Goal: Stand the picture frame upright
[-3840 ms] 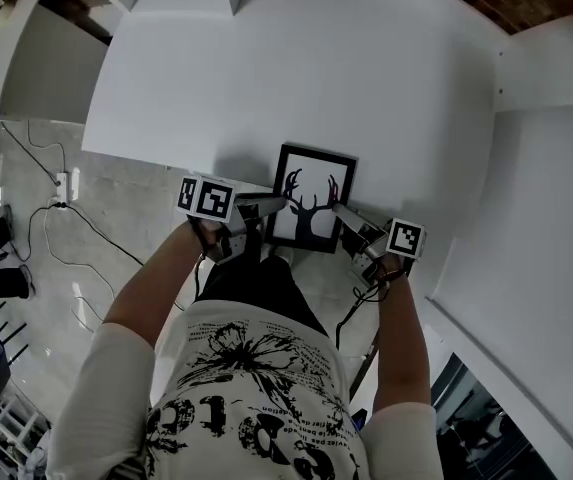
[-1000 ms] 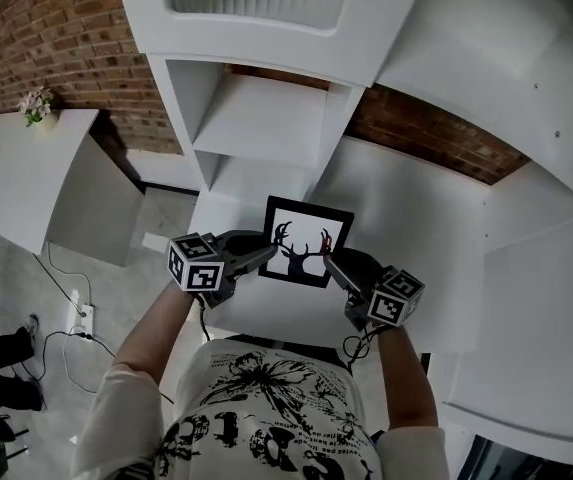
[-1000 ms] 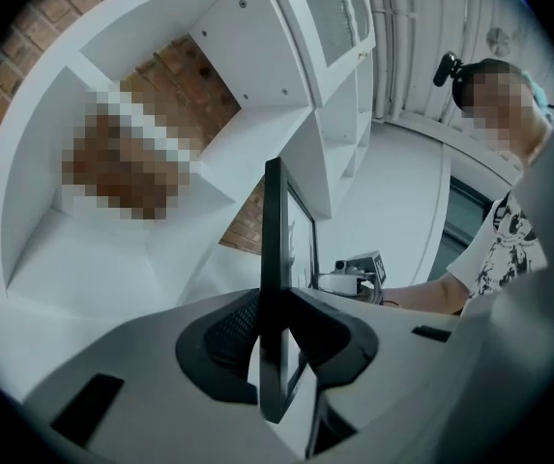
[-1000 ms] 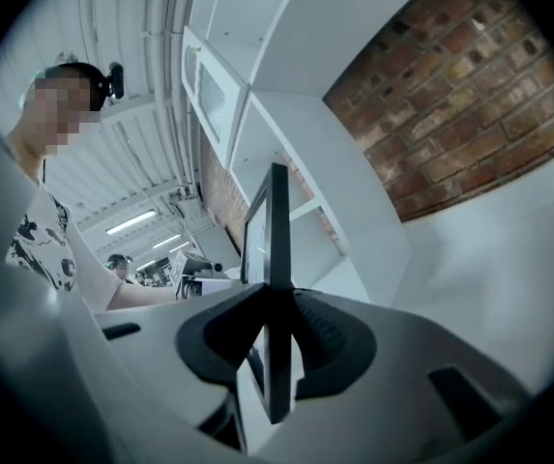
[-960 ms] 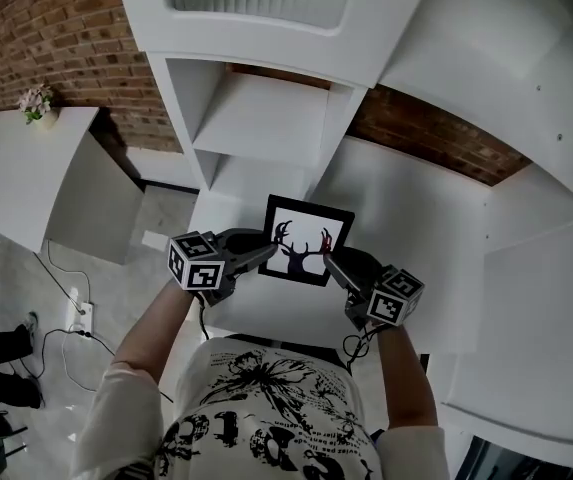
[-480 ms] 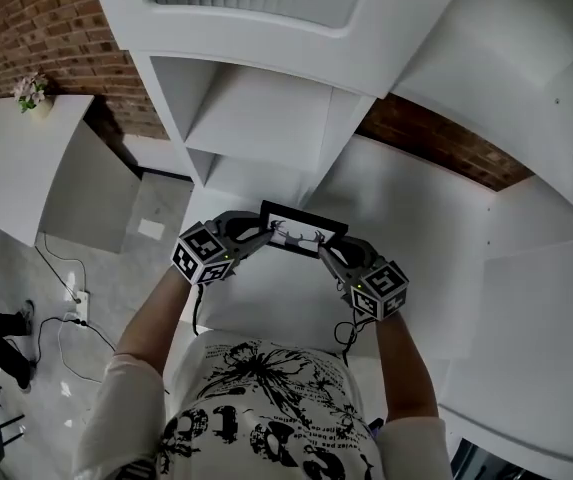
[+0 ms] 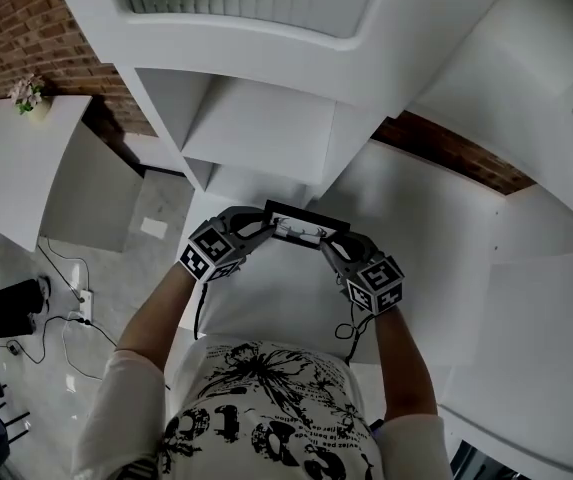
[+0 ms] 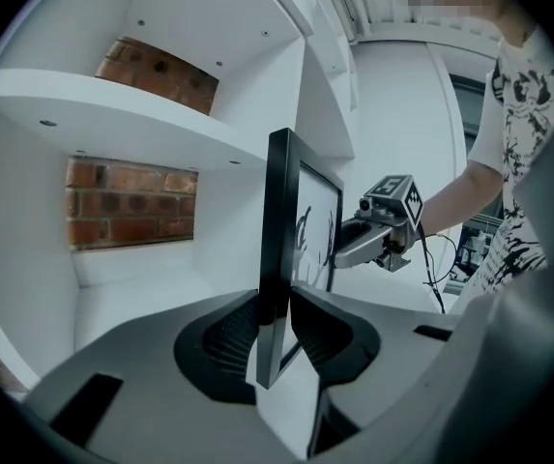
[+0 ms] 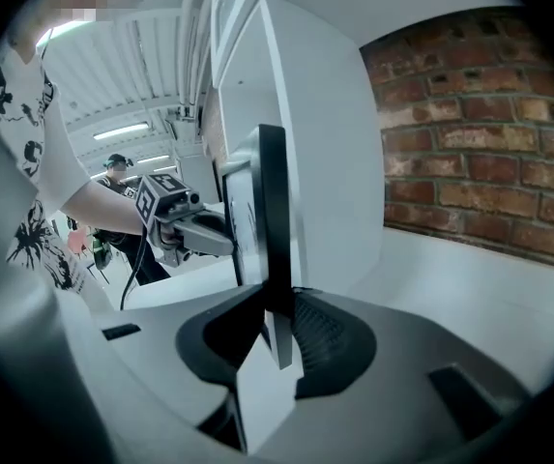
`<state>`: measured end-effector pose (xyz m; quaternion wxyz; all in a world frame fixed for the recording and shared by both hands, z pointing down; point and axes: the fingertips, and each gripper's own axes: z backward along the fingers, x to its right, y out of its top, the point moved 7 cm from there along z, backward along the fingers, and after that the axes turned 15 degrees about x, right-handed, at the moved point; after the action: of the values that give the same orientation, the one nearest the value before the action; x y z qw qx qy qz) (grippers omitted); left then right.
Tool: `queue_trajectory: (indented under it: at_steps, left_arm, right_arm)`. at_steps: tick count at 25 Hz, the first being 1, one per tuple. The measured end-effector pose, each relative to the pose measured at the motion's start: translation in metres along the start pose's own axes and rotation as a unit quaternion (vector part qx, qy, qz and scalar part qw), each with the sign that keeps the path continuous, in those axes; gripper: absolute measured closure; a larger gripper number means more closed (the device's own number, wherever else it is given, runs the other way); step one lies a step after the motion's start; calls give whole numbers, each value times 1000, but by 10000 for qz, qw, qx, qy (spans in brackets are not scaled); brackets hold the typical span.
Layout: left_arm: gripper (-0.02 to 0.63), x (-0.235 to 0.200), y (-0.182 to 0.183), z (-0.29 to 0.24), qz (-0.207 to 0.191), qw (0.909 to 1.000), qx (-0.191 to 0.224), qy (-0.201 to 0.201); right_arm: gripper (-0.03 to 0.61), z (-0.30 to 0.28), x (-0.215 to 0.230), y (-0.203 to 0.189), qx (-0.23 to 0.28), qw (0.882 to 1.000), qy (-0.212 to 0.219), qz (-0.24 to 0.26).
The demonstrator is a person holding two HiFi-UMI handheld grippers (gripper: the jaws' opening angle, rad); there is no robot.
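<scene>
The frame (image 7: pixel 304 226) stands upright between the two hand-held grippers, long axis vertical and its print facing the person. The left hand-held gripper (image 7: pixel 264 225) grips its left edge, its jaws having just eased slightly wider around it, and the right hand-held gripper (image 7: pixel 334 244) grips its right edge. Bare tabletop (image 7: pixel 266 303) lies below both, and an open shelf (image 7: pixel 266 133) is just beyond their tips.

The person wears a white short-sleeved T-shirt (image 7: pixel 266 408) printed with black flowers and lettering; the left gripper (image 7: pixel 262 226) and right gripper (image 7: pixel 332 242) have grey bodies, each topped by a white cube (image 7: pixel 211 251) with black square markers; their jaws carry black ribbed pads (image 8: pixel 220 341); a black cable (image 7: pixel 198 313) trails from each.
</scene>
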<state>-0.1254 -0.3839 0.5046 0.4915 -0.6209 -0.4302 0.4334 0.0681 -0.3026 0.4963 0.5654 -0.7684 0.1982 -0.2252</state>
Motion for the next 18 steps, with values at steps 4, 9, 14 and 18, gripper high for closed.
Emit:
queue_trajectory:
  at_steps: [4, 9, 14, 18]
  left_arm:
    - [502, -9, -6, -7, -139, 9998, -120, 107]
    - [502, -22, -15, -12, -93, 9994, -223, 260]
    - [505, -27, -28, -20, -185, 9987, -344, 327]
    - [506, -34, -32, -20, -235, 9979, -450, 396]
  right_arm:
    - [486, -10, 11, -5, -139, 9999, -59, 53]
    - [485, -28, 24, -12, -283, 9995, -119, 47]
    - [485, -34, 32, -22, -497, 9983, -245, 180]
    - [485, -41, 36, -22, -450, 9983, -335, 162]
